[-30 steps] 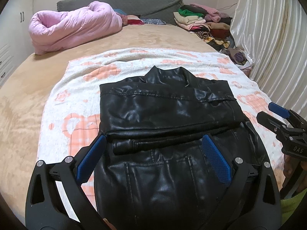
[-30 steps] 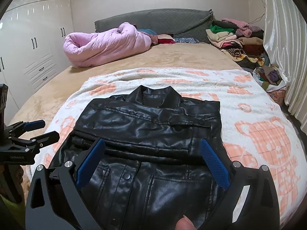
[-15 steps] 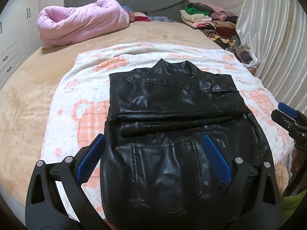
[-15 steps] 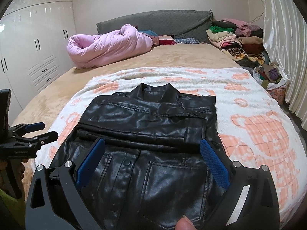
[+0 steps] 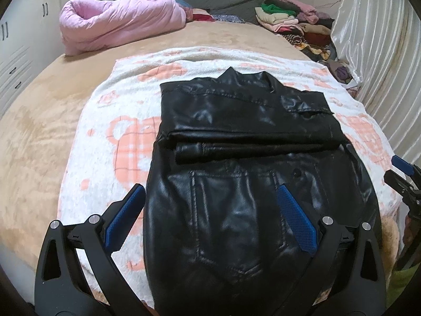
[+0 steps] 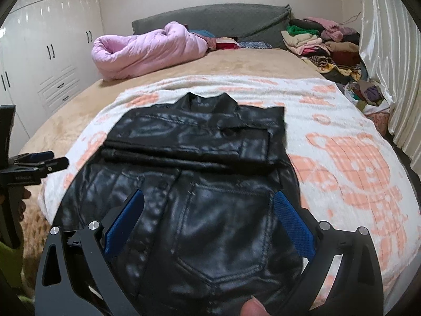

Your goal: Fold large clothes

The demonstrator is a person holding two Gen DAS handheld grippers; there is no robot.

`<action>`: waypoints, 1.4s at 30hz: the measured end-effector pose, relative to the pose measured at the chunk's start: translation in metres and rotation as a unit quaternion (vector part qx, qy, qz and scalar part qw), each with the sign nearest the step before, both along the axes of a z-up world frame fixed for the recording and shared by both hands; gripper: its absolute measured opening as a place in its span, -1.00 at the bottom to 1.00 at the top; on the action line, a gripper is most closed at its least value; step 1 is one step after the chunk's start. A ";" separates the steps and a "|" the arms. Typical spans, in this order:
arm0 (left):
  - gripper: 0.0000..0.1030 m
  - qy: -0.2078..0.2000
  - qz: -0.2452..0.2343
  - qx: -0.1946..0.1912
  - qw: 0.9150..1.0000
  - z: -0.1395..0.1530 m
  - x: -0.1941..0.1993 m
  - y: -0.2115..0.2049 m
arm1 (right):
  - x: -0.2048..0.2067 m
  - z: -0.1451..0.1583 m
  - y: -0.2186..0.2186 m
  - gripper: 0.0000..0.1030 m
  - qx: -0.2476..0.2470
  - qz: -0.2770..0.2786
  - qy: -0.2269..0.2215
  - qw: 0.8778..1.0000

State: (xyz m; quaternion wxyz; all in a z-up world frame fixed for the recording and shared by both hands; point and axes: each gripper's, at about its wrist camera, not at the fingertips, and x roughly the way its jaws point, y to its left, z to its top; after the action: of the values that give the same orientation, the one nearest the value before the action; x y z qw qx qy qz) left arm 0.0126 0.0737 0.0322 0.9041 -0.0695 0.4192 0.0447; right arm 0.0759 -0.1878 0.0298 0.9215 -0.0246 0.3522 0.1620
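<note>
One black leather jacket is lying partly folded on one patterned towel across the bed. Two grippers are hovering over its near end — the left gripper and the right gripper — both with fingers spread apart, gripping nothing.
</note>
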 end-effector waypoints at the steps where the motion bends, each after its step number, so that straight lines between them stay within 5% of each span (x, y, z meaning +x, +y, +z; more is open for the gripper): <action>1: 0.81 0.002 0.002 0.001 1.000 -0.002 -0.001 0.001 | -0.002 -0.002 -0.004 0.91 -0.001 -0.001 0.002 1.000; 25: 0.81 0.085 0.027 -0.025 0.996 -0.071 -0.051 0.032 | -0.031 -0.057 -0.069 0.91 -0.009 -0.038 0.077 0.996; 42: 0.81 0.133 0.010 -0.059 0.989 -0.103 -0.063 0.032 | -0.032 -0.104 -0.073 0.91 -0.018 0.013 0.173 0.985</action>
State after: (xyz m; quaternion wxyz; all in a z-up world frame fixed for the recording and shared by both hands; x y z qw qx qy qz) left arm -0.0508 0.1057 -0.0704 0.8339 -0.1206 0.5373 0.0377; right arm 0.0444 -0.2611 -0.0747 0.8439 -0.0177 0.5087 0.1695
